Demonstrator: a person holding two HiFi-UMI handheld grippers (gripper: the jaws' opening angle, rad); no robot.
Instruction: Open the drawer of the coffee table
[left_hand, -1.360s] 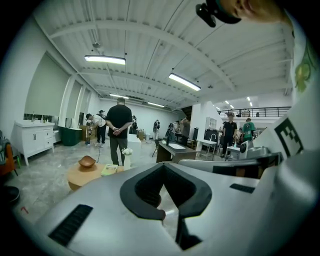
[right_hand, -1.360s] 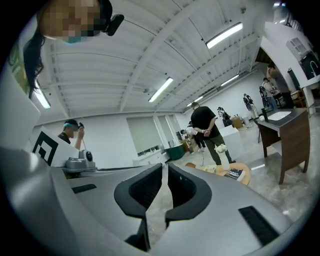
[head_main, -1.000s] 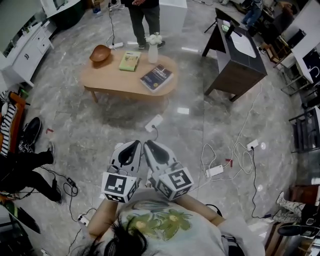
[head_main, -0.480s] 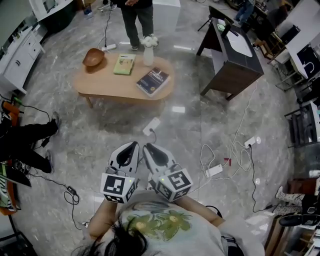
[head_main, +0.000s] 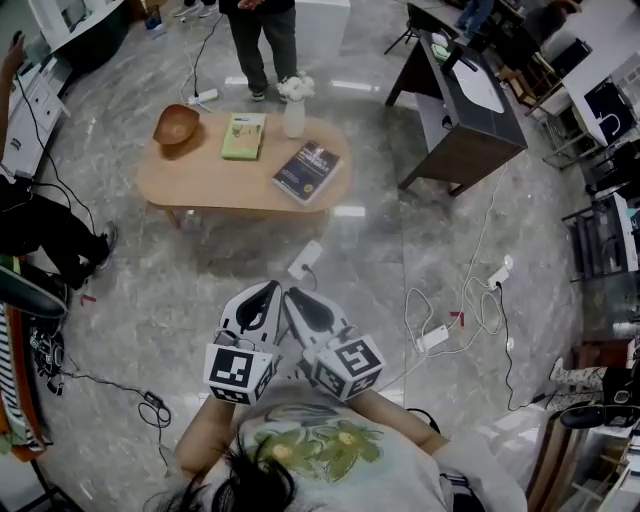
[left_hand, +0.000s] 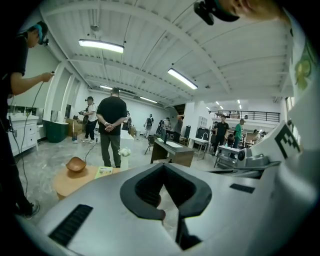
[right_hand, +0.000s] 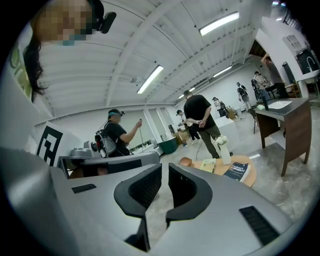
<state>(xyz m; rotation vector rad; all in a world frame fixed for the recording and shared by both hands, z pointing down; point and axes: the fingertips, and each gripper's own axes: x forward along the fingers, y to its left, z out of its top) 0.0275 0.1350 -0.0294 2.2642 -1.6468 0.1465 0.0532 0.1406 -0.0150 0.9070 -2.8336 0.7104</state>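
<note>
Head view: I hold my left gripper (head_main: 268, 292) and right gripper (head_main: 297, 297) side by side before my chest, tilted slightly down, both pressed together and empty; the coffee table (head_main: 200, 182) stands well apart ahead.

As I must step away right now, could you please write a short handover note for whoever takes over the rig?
Left claw: shut, empty, held in front of the chest.
Right claw: shut, empty, beside the left one.
Coffee table: ahead across the floor, well beyond both claws. It bears a wooden bowl, a green book, a dark book and a vase. Its drawer does not show from here.
Done: nothing at the table yet.
Left: walk up, find the drawer front, grip it and pull it open. Mind the white power strip on the way.
</note>
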